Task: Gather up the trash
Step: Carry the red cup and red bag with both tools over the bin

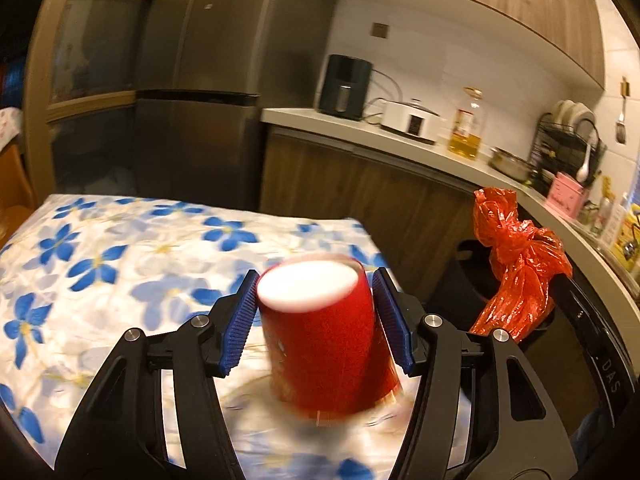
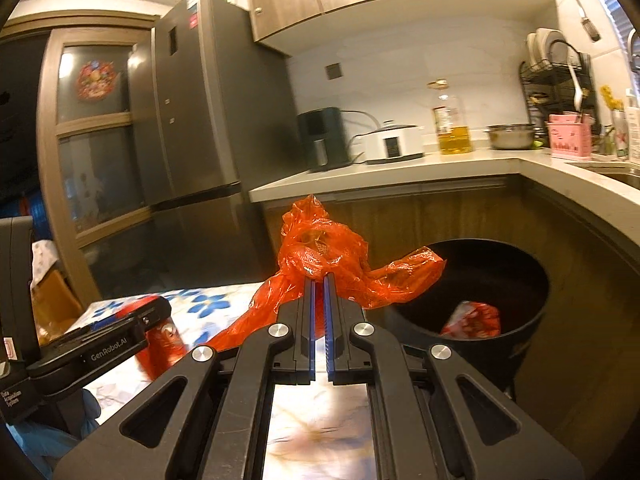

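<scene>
A red paper cup [image 1: 324, 344] hangs upside down and tilted over the flowered tablecloth [image 1: 100, 248], its white base turned up. My left gripper [image 1: 316, 276] is shut on the cup, with a blue pad on each side of it. The same cup [image 2: 164, 344] shows under the left gripper's body in the right wrist view. My right gripper [image 2: 319, 276] is shut on a crumpled orange-red plastic bag [image 2: 320, 256], which hangs in the air at the table's right end. In the left wrist view the bag [image 1: 516, 272] appears at the right.
A black round bin [image 2: 532, 320] stands on the floor right of the table, with red wrapping [image 2: 476, 318] inside. Behind it runs a curved kitchen counter [image 2: 400, 172] with appliances, an oil bottle and a dish rack. A grey fridge [image 2: 208, 120] stands at the back left.
</scene>
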Tool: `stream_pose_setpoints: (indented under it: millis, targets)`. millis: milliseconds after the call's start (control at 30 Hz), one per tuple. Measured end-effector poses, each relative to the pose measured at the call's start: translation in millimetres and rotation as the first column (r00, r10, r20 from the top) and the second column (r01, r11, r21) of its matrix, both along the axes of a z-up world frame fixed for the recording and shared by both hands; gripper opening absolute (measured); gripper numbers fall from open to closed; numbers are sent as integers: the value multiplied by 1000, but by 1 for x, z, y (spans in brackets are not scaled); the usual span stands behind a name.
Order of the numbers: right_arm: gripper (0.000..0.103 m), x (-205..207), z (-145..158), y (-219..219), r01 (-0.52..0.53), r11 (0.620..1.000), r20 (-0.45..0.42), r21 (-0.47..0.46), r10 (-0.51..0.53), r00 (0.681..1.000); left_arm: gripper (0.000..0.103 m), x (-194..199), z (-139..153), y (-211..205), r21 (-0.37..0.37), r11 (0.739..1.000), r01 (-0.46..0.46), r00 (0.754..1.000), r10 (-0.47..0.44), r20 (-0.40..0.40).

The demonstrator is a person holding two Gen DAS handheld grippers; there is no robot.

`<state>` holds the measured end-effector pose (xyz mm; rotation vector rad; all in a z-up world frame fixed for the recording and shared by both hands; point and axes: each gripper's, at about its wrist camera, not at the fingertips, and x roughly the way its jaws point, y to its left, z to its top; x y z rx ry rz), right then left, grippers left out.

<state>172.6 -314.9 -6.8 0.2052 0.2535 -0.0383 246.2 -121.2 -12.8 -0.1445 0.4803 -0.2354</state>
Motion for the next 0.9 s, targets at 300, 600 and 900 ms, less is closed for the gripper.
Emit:
stream_pose_setpoints:
  millis: [300,600,900]
  targets:
    - [5,-3,-10,-35,62,998,-18,20,-62,998,55,10,-12,-24,-12,999,51,999,-52,-9]
    - [5,-4,-6,-57,104,994,-1,20,-104,995,55,15,3,-56,11,995,102,995,-102,22]
    - [5,0,1,-91,186,982,11,15,-187,982,55,25,25,-108,5,981,195,977,-195,88]
